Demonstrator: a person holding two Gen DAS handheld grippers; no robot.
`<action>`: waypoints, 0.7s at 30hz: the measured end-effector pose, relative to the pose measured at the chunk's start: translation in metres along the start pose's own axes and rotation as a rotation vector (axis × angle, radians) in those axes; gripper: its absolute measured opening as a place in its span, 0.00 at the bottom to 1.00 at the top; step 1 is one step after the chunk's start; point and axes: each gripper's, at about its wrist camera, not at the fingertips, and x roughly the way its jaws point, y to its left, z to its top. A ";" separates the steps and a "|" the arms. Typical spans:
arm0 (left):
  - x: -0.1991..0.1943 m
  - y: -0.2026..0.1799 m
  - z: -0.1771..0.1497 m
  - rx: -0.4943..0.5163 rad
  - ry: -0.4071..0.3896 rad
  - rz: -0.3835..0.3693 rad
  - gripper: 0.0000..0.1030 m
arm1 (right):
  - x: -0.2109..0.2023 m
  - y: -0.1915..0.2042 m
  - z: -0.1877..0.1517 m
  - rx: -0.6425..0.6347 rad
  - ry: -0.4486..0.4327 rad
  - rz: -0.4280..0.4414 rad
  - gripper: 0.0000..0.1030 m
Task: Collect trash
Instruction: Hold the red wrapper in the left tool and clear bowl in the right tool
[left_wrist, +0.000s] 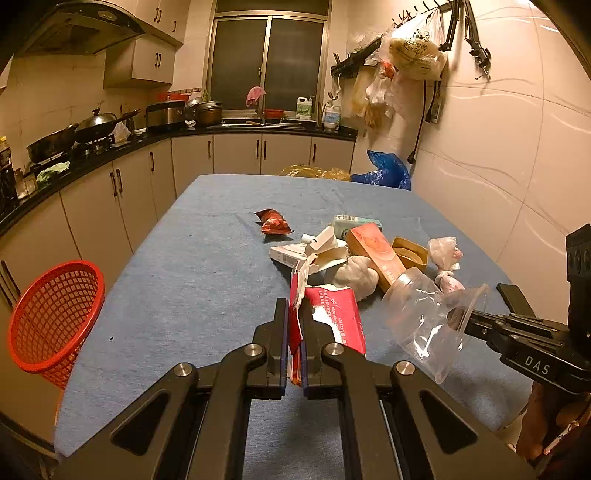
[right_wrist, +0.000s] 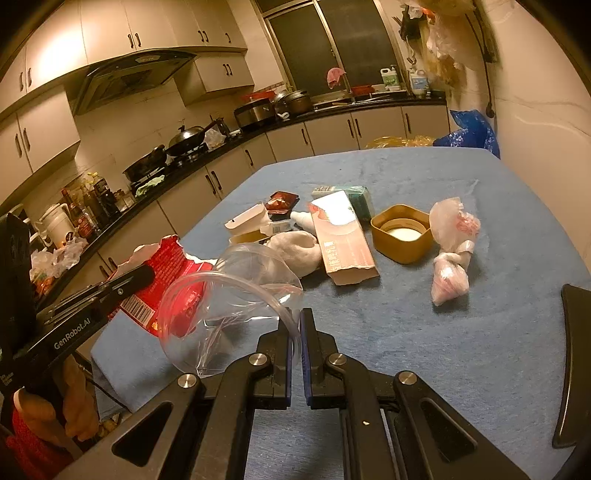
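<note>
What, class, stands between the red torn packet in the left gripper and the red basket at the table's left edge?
Nothing visible does. The left gripper holds the red torn packet, and only bare blue tablecloth lies between it and the red basket.

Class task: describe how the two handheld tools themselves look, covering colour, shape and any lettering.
Both are matte black with angular linkage arms, silver round pivot bolts and blue pads lining the fingers. The left tool bears white "GenRobot.AI" lettering along its side; the right tool shows "DAS". A bare hand grips the left one's handle, beside red fabric.
</note>
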 end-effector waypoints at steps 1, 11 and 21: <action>0.000 0.001 0.000 -0.002 0.001 0.000 0.04 | 0.001 0.001 -0.001 0.000 0.003 0.002 0.05; -0.002 0.002 0.000 0.003 0.006 0.000 0.04 | 0.004 0.001 0.001 0.003 0.009 0.010 0.05; 0.000 -0.003 0.001 0.012 0.017 -0.002 0.04 | 0.005 -0.005 -0.002 0.020 0.009 0.017 0.05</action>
